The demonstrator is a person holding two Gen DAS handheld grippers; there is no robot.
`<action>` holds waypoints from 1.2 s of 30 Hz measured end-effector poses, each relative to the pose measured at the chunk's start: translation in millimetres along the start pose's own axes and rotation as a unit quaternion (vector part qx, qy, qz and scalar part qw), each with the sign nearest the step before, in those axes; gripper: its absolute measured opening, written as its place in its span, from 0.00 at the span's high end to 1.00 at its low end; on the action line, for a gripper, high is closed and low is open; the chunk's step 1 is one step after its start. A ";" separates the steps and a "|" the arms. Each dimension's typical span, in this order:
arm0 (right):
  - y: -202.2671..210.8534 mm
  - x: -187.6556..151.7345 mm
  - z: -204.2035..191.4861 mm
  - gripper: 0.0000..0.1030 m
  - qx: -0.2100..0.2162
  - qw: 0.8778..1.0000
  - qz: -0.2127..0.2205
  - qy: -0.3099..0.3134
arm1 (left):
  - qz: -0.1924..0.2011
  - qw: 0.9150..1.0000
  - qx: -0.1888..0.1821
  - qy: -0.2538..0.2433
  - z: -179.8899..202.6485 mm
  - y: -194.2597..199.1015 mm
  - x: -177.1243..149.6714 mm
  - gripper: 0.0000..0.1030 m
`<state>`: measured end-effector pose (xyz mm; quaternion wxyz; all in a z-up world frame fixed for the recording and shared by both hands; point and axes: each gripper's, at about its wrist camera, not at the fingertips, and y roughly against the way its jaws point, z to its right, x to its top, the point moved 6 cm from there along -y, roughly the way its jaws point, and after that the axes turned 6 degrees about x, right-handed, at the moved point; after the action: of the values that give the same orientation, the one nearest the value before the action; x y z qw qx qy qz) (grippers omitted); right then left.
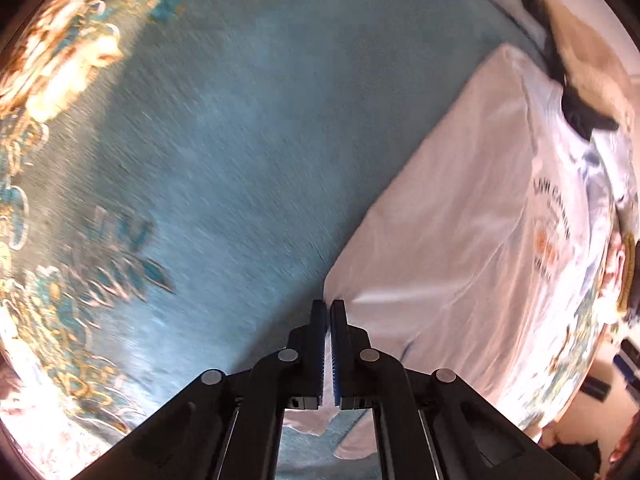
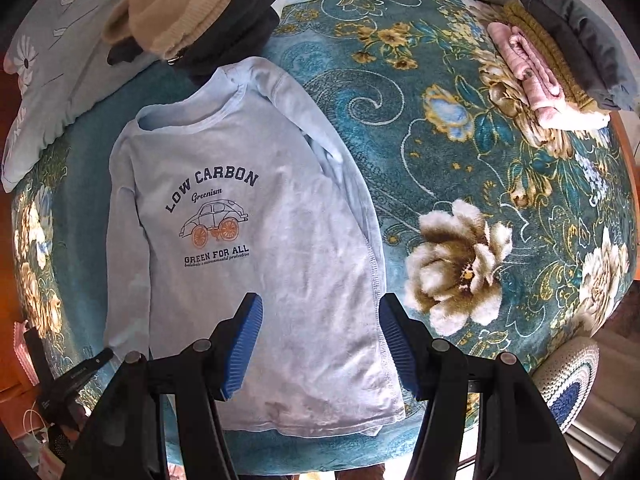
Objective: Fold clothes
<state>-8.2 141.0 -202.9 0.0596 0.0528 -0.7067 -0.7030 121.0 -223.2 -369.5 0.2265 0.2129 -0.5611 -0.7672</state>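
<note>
Left wrist view: left gripper (image 1: 329, 312) closed, pale fabric pinched between the pads, apparently an edge of the shirt (image 1: 472, 240) stretching ahead and right over the teal blanket (image 1: 240, 140). Right wrist view: right gripper (image 2: 320, 340) wide open, holding nothing, above the shirt (image 2: 248, 216) hem; shirt flat, print up, directly ahead; folded stack (image 2: 560, 68) far right; heaped clothes (image 2: 200, 12) beyond the collar.
</note>
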 end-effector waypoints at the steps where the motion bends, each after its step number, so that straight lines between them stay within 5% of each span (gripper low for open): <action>1: 0.9 -1.3 3.9 0.40 -0.001 1.000 0.000 -0.004 | 0.013 1.000 0.009 0.004 -9.0 8.7 8.6 0.97; 12: 6.3 -15.4 33.0 0.40 0.000 0.999 -0.001 -0.050 | 0.114 0.983 0.138 0.027 -114.6 74.4 118.2 0.97; 18: 7.0 -24.6 48.6 0.40 0.006 0.997 0.000 -0.073 | 0.104 0.987 0.095 0.072 -96.8 77.0 151.1 0.93; 22: 3.1 -38.1 62.3 0.40 0.015 0.995 -0.001 -0.094 | 0.092 0.988 0.062 0.108 -81.4 79.7 123.7 0.85; 24: -0.2 -45.8 69.7 0.40 0.020 0.995 -0.003 -0.099 | 0.085 0.987 0.044 0.130 -77.5 81.0 98.1 0.67; 26: -7.6 -55.1 79.0 0.43 0.026 0.994 -0.010 -0.107 | 0.077 0.985 0.023 0.154 -73.7 80.9 68.3 0.62; 29: -23.6 -70.9 95.1 0.55 0.037 0.991 -0.029 -0.124 | 0.039 0.983 -0.001 0.178 -60.7 69.4 14.8 0.60; 36: -67.0 -54.7 119.1 0.56 0.098 0.980 -0.044 -0.169 | -0.009 0.992 -0.008 0.129 8.9 71.8 -83.4 0.60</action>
<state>26.2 266.9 -271.1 -0.0972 -0.0304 -0.7693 -0.6308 190.9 -186.7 -292.3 0.2920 0.3131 -0.5188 -0.7400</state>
